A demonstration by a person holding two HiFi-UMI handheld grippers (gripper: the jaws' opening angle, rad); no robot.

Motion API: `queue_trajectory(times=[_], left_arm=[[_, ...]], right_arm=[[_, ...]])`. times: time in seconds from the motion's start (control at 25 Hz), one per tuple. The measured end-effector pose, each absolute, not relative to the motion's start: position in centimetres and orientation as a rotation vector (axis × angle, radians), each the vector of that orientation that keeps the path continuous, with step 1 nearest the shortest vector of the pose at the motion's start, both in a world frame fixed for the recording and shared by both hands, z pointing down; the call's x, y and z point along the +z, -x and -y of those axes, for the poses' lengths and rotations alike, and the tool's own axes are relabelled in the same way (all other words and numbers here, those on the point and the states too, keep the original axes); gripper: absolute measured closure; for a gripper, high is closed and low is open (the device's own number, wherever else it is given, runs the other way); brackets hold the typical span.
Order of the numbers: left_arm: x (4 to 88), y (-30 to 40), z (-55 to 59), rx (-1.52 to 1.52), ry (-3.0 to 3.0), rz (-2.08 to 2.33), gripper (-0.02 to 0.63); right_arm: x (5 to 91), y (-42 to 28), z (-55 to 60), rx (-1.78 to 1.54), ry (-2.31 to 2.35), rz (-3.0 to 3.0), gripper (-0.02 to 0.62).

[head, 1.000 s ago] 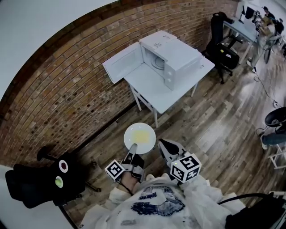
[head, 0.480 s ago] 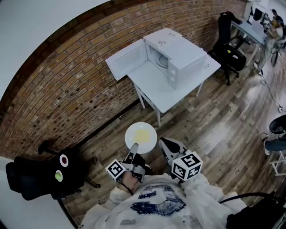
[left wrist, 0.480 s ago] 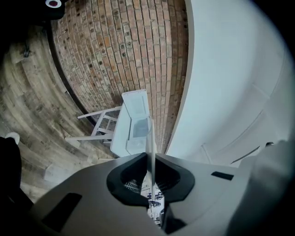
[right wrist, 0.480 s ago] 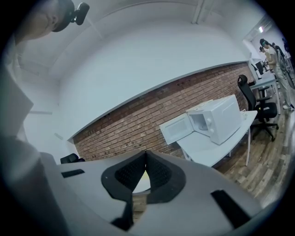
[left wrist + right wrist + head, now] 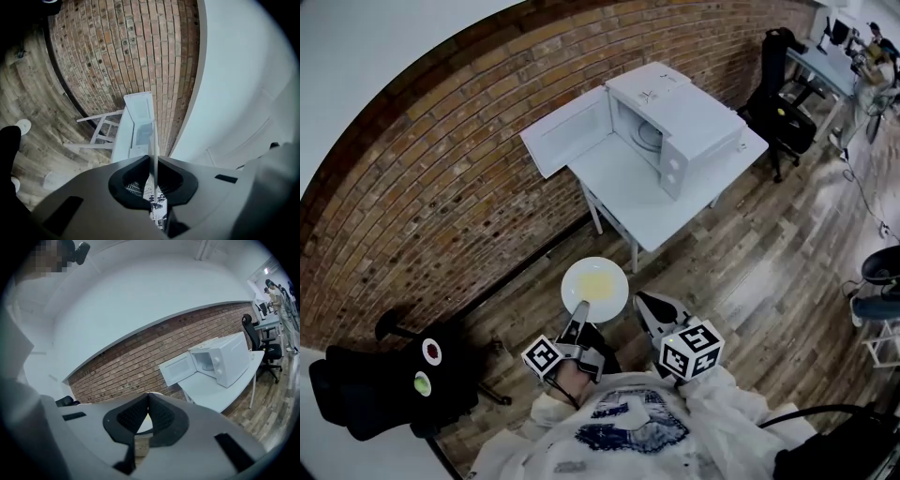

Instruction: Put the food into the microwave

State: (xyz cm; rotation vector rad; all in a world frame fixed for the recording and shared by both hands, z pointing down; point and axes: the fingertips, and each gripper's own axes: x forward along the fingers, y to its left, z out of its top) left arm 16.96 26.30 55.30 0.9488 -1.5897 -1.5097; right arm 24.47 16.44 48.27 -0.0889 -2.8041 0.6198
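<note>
A white plate (image 5: 594,288) with yellow food on it hangs over the wooden floor in the head view. My left gripper (image 5: 579,317) is shut on its near rim. In the left gripper view the plate (image 5: 153,150) shows edge-on as a thin line pinched between the jaws. My right gripper (image 5: 651,313) hovers just right of the plate, shut with nothing in it (image 5: 148,395). Ahead, the white microwave (image 5: 680,117) stands on a white table (image 5: 642,197), its door (image 5: 567,131) swung open to the left. The microwave (image 5: 225,359) and its open door (image 5: 177,369) also show in the right gripper view.
A brick wall (image 5: 441,178) runs behind the table. A black office chair (image 5: 778,89) and a desk (image 5: 825,61) stand at the far right, where people (image 5: 281,301) are. Another black chair (image 5: 384,384) sits at the lower left. Wooden floor (image 5: 750,272) spreads to the right.
The microwave and table have drifted slightly nearer and to the right in the head view. The plate stays held in my left gripper; both grippers keep their places.
</note>
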Motion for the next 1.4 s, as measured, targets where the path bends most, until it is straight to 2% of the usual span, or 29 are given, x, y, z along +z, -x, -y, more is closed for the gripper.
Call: queue_trajectory(times=[0.8,1.04,1.4], left_arm=[[55.7,6.3,-26.1,-1.359,-1.073,1.481,0.581],[55.9,9.2,-26.8,-1.379,-1.075,1.420,0.581],[57.2,9.9,-26.3,-1.351,-1.074,1.382,0.581]], right_arm=[[48.7,-2.8,-18.3,0.670,-0.160,2.799,0.581],[49.2,-0.4,-19.2,0.683,-0.228,2.789,0.581],[49.8,0.5,-18.7,0.682,-0.284,2.762,0.581]])
